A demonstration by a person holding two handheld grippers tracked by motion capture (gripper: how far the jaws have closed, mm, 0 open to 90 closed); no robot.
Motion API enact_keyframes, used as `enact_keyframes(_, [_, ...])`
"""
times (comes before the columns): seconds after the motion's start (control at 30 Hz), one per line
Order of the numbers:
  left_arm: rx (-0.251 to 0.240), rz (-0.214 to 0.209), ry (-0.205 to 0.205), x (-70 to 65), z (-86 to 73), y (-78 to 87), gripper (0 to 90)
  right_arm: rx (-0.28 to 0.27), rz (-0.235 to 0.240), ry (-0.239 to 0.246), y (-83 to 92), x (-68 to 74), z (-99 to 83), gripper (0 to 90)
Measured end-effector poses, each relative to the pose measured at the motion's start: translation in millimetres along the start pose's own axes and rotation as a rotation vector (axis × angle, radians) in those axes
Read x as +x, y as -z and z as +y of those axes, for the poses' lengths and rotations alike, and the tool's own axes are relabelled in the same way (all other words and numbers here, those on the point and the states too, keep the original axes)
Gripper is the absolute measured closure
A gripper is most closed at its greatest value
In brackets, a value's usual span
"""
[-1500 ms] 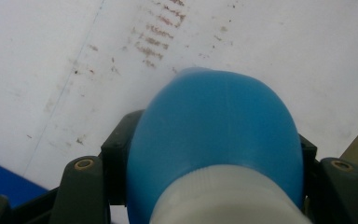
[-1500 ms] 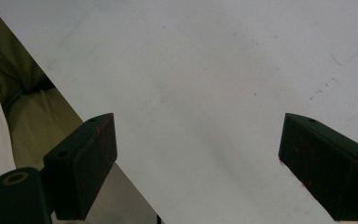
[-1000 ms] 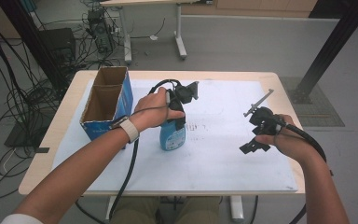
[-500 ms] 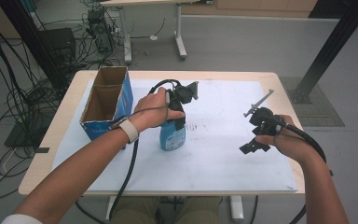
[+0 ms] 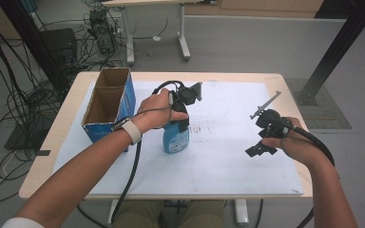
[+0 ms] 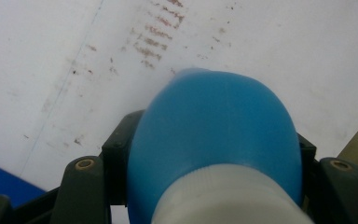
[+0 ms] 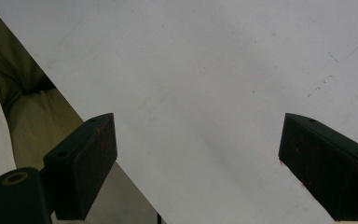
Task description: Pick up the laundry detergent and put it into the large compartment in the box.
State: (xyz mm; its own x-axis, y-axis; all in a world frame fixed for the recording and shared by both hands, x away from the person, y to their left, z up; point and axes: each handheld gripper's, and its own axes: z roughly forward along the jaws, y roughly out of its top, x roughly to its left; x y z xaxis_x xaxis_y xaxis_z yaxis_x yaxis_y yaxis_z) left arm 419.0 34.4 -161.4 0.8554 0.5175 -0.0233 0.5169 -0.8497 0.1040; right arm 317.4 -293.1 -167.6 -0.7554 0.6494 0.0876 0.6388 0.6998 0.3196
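Blue bottle [image 5: 176, 137]: in the high view it stands upright on the white sheet [image 5: 218, 175] covering the table [image 5: 285, 80], just right of the open cardboard box [image 5: 107, 107]. The left gripper [image 5: 183, 116] comes down on it from above and pinches its upper part, near the neck; the left hand [image 5: 159, 111] wraps the gripper body. The bottle's long axis is vertical, in line with the gripper's approach. The right gripper [image 5: 261, 147] sits well apart, toward the right edge of the sheet, jaws aimed down at the sheet with nothing near them. The left hand is therefore the working hand. Judged from this layout, any lift runs straight up along the bottle axis, and the box lies close on the left side.

Left gripper view: the blue bottle [image 6: 214, 135] sits between the 2 black jaws, its white cap [image 6: 228, 196] nearest the camera and its blue shoulder bulging beyond. Both pads press its sides. This view confirms the contact, which the hand partly hides from above. The stained sheet [image 6: 74, 56] lies below.

Right gripper view: the right gripper [image 7: 198, 163] has its 2 jaws spread wide, nothing between them. Plain white sheet [image 7: 205, 70] lies beneath, and the sheet edge and the person's trousers [image 7: 23, 107] appear at left. This view settles the open jaws, which are too small to read from above.
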Motion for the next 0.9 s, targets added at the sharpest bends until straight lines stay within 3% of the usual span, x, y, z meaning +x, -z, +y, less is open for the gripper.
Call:
enact_keyframes(0.33, [-0.024, -0.035, 0.012, 3.2, -4.6, 10.1, 38.7, 0.004, -0.004, 0.003, 1.6, 1.1, 2.0, 11.4])
enact_keyframes(0.9, [-0.043, 0.013, 0.1, -4.2, -18.2, 53.7, 38.6, 0.004, -0.01, 0.012, 1.7, 7.9, 2.2, 11.8])
